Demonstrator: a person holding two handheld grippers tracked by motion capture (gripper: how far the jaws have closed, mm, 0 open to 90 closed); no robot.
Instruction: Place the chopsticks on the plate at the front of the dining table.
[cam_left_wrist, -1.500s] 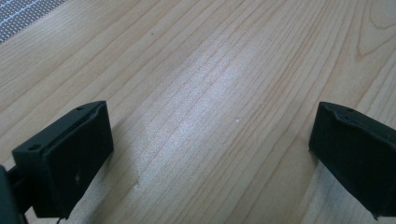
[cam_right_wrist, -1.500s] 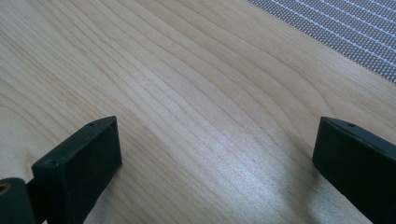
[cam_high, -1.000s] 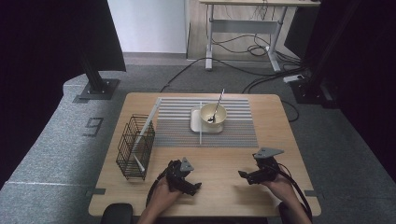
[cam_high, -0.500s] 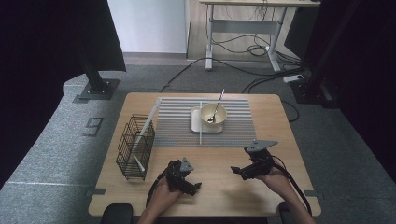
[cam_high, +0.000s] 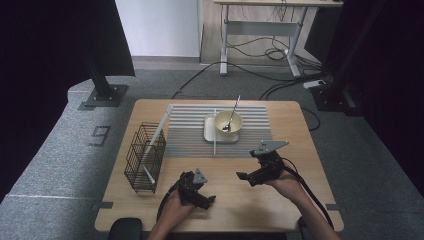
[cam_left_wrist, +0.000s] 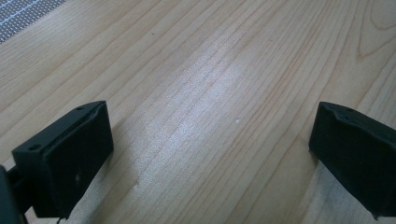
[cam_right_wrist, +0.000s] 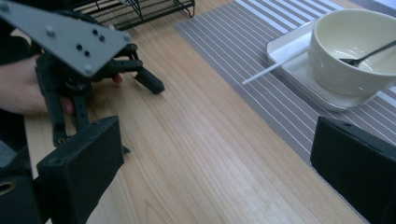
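My left gripper (cam_high: 209, 199) rests low over the bare wood near the table's front edge, open, with nothing between its jaws (cam_left_wrist: 210, 154). My right gripper (cam_high: 243, 176) is held a little above the table to its right, turned leftward and open (cam_right_wrist: 217, 172), also empty. Past its jaws I see the left gripper (cam_right_wrist: 144, 79) and the hand holding it. A cream bowl (cam_high: 228, 122) (cam_right_wrist: 350, 51) with a dark spoon (cam_high: 232, 114) in it sits on a white tray (cam_high: 210, 133) (cam_right_wrist: 289, 56) on the striped mat (cam_high: 190, 135). A thin white stick (cam_right_wrist: 268, 71) lies across the mat by the tray.
A black wire rack (cam_high: 145, 157) stands at the table's left side, with a long white rod (cam_high: 159, 127) leaning out of it. Cables trail from both grippers off the front edge. Bare wood (cam_high: 235, 210) lies between the grippers.
My right gripper has lifted, shifted left and swung to point toward the left gripper. The left gripper has stayed where it was.
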